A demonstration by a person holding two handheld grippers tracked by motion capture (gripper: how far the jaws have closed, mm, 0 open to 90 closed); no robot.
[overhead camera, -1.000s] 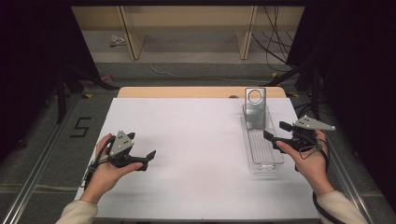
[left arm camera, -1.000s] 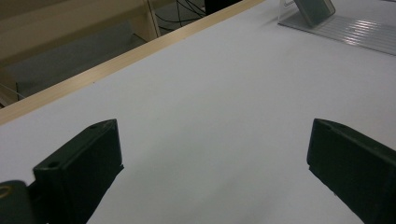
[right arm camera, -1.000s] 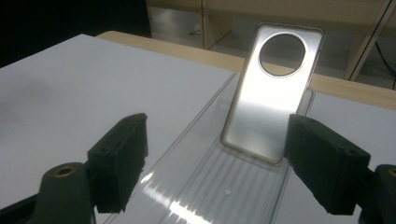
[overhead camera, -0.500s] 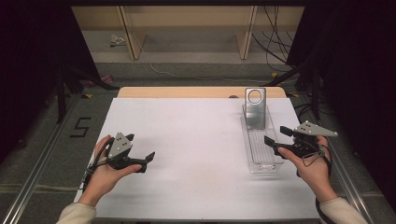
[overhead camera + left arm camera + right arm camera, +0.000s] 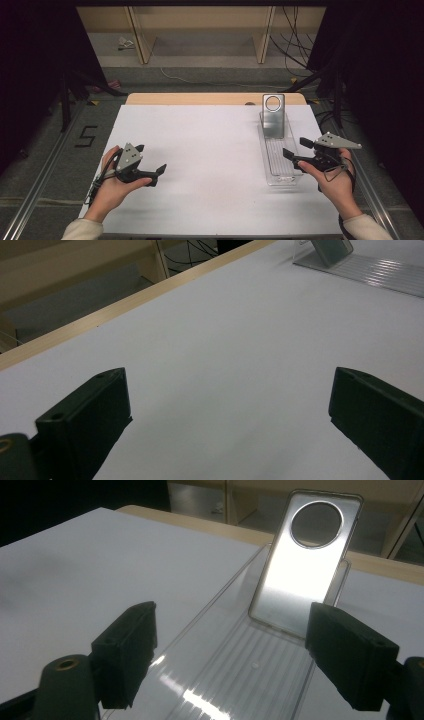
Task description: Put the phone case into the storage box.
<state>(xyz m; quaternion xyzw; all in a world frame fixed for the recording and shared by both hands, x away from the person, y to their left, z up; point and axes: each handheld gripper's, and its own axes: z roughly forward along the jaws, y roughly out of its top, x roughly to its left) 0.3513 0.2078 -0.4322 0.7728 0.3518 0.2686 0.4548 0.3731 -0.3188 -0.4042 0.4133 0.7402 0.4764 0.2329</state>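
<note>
- One clear plastic tray point(image 5: 280, 159) is lying on the right half of the bench point(image 5: 210, 150), its long side running away from the person.
- One silvery phone case point(image 5: 273, 116), with a single round cutout near its top, is standing at the tray's far end, tilting back against the tray's end wall; in the right gripper view the case point(image 5: 300, 565) is sitting upright-leaning on the ribbed tray floor point(image 5: 240, 680).
- Nothing else is lying inside the tray as far as the views are showing.
- One right hand-held gripper point(image 5: 296, 149) is hovering at the tray's near right edge, its jaws standing well apart and gripping nothing; the right gripper view is looking between the two black jaws down the tray toward the case.
- The right hand point(image 5: 336, 180) is holding that hand-held gripper from below, cable trailing by the wrist.
- One left hand-held gripper point(image 5: 150, 163) is sitting over the left part of the bench, well apart from the tray, jaws spread wide and empty; its own view is showing bare white surface between them.
- The left hand point(image 5: 111, 186) is wrapping around its body.
- One white sheet is covering the bench, with a wooden strip point(image 5: 200, 98) showing along the far edge.
</note>
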